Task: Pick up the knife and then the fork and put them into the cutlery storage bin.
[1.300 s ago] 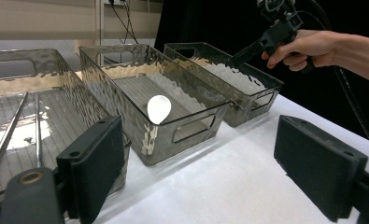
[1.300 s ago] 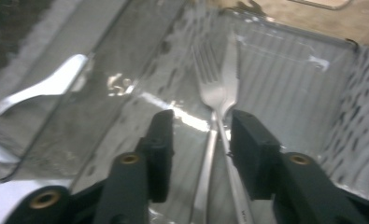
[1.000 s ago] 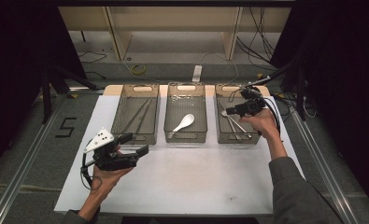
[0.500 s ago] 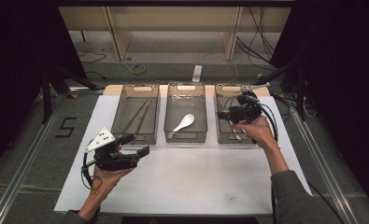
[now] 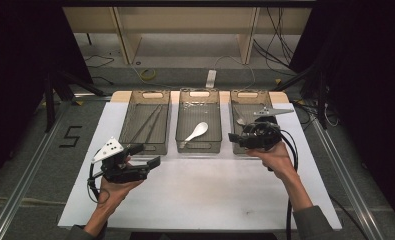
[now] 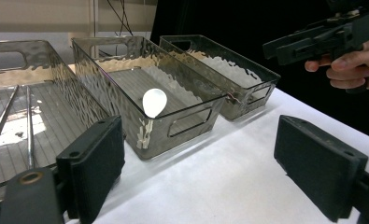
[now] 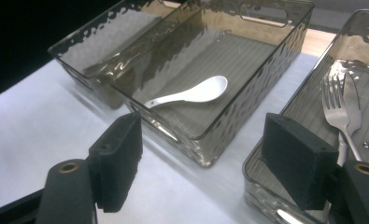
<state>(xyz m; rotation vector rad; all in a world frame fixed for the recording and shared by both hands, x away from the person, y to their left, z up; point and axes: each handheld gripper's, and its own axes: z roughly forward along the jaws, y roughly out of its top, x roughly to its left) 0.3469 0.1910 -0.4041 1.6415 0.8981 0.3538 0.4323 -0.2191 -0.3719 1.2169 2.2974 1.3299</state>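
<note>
Three smoky clear bins stand in a row at the back of the white table. The left bin holds metal chopsticks, the middle bin a white spoon, the right bin forks. My right gripper hovers over the right bin's front edge and points left at the middle bin. Its jaws have just been opening, and they stand open with nothing between them. My left gripper is held open and empty above the table in front of the left bin.
A shelf frame and loose cables lie on the floor beyond the table. Metal rails run along both sides of the table. The front half of the white table surface is bare between the two hands.
My right gripper has drawn back from over the forks in the right bin to the bin's front edge, and its jaws have spread wider. The left gripper has stayed put.
</note>
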